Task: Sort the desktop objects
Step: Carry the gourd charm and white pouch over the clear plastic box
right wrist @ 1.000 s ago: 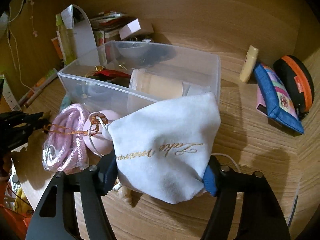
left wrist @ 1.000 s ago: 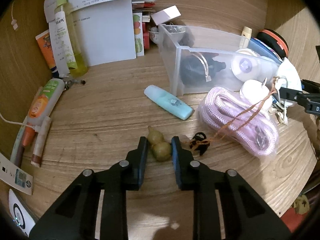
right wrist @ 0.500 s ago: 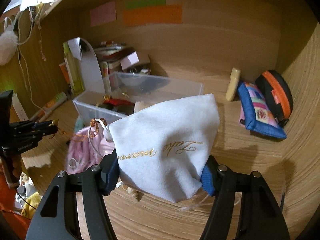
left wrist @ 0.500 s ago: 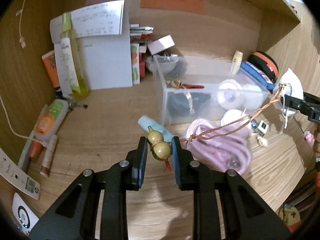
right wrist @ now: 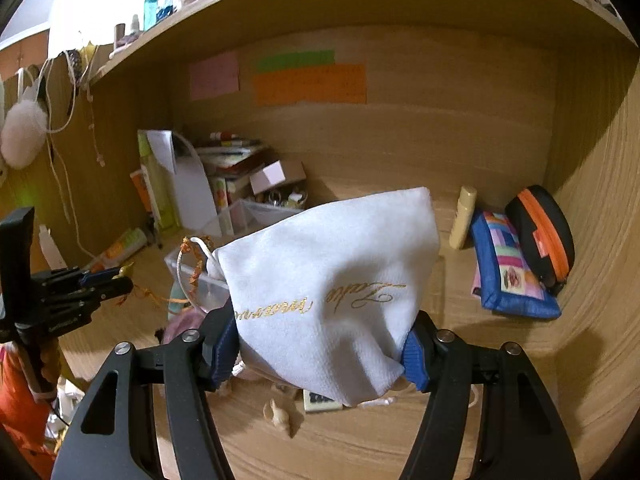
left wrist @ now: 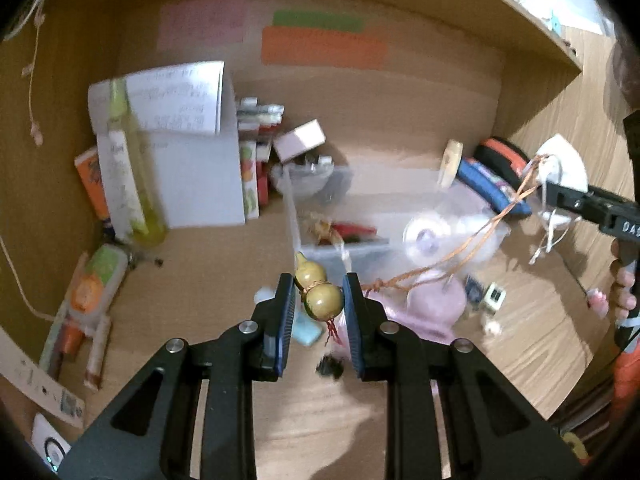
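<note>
Left tool (left wrist: 319, 300) is clamped on the gourd charm (left wrist: 318, 294); right tool (right wrist: 320, 348) clamps the white pouch (right wrist: 332, 280).

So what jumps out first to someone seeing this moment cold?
The white drawstring pouch with gold script fills the right tool. The left tool pinches a small tan gourd charm, and an orange braided cord stretches between them above the cluttered wooden desk.

Left gripper (left wrist: 319, 294) clamped on small olive-green double-bulb gourd charm (left wrist: 318, 295) | braided orange cord (left wrist: 460, 240) runs from charm to white fabric pouch (left wrist: 566, 164) at right gripper (left wrist: 560, 196) | clear plastic bin (left wrist: 344, 236) on wooden desk (left wrist: 208, 280) below
</note>
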`<state>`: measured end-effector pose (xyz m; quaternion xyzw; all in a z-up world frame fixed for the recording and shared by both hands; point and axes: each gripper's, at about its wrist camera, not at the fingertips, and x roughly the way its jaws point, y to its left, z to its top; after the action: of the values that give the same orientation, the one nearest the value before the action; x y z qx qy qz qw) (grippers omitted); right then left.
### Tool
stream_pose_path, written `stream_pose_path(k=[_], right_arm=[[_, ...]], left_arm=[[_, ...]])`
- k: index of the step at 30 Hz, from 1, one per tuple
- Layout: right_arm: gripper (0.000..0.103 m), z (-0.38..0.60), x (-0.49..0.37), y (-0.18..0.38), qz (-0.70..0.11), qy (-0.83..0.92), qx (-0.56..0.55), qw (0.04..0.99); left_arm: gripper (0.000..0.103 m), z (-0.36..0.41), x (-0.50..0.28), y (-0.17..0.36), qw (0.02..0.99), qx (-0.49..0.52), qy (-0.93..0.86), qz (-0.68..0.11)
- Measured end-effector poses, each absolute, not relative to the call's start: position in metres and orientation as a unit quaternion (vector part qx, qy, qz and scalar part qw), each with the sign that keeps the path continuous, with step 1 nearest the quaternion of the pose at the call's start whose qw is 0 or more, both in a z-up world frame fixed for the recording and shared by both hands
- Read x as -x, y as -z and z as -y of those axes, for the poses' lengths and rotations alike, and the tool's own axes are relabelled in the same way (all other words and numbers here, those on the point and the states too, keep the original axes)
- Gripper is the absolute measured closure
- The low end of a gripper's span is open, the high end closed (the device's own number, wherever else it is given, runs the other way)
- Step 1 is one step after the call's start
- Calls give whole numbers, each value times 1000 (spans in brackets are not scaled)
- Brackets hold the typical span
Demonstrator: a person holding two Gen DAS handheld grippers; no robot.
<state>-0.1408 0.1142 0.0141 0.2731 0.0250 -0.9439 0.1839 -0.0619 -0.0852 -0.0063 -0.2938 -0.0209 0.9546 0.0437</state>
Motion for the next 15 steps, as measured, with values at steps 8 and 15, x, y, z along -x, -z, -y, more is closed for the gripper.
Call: stream_pose_path(k=[8, 15], right_arm=[[41, -109, 170, -22, 1, 940, -286, 189], [41, -106, 192, -22, 26, 936, -292, 195]], left_arm=[[79, 77, 85, -25, 62, 260, -964, 13], [79, 71, 114, -48, 83, 243, -966, 24]])
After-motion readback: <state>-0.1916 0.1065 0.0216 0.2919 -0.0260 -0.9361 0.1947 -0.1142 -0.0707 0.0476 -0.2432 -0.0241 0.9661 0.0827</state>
